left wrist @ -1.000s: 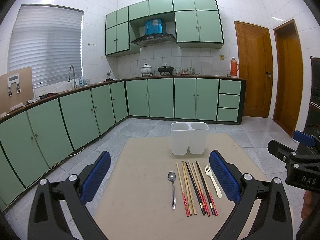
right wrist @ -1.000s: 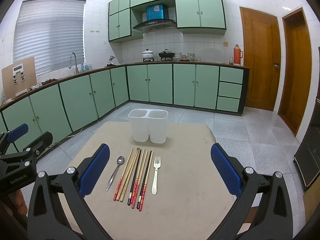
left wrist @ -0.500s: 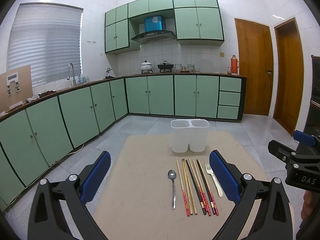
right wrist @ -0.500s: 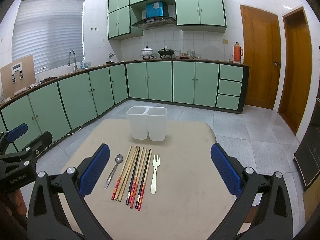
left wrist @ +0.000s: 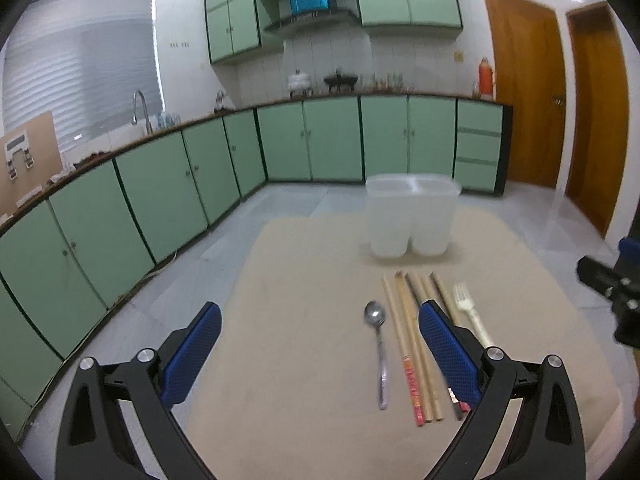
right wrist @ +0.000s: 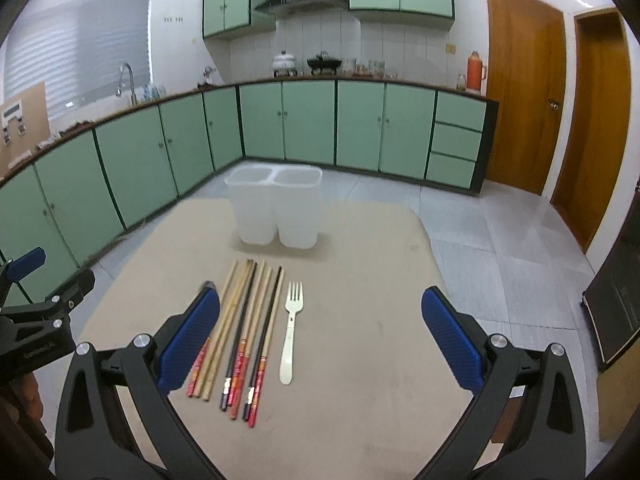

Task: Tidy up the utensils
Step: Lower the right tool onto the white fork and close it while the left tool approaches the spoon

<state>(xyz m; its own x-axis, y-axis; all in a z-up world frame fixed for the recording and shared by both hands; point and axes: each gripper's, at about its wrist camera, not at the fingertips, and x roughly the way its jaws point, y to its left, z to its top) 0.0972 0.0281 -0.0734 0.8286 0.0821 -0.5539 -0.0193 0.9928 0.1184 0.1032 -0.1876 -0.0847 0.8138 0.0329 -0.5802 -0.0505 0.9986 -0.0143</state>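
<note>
A translucent white two-compartment holder [left wrist: 410,216] [right wrist: 276,208] stands empty at the far side of the beige table [left wrist: 304,360] [right wrist: 360,360]. In front of it lie a metal spoon [left wrist: 378,344], several chopsticks [left wrist: 412,344] [right wrist: 244,332] side by side, and a cream plastic fork [left wrist: 472,316] [right wrist: 291,328]. My left gripper [left wrist: 320,344] is open and empty, hovering above the table left of the spoon. My right gripper [right wrist: 320,336] is open and empty above the fork. The spoon is hidden behind my right gripper's left finger in the right wrist view.
Green kitchen cabinets [left wrist: 312,140] with a counter, a sink tap [left wrist: 140,108] and pots run along the back and left walls. Two wooden doors [right wrist: 520,88] stand at the right. The tiled floor surrounds the table, and a dark cabinet [right wrist: 616,292] stands at the far right.
Both grippers have moved forward and down toward the table; the utensils and holder look larger and nearer. Both stay open and nothing was grasped.
</note>
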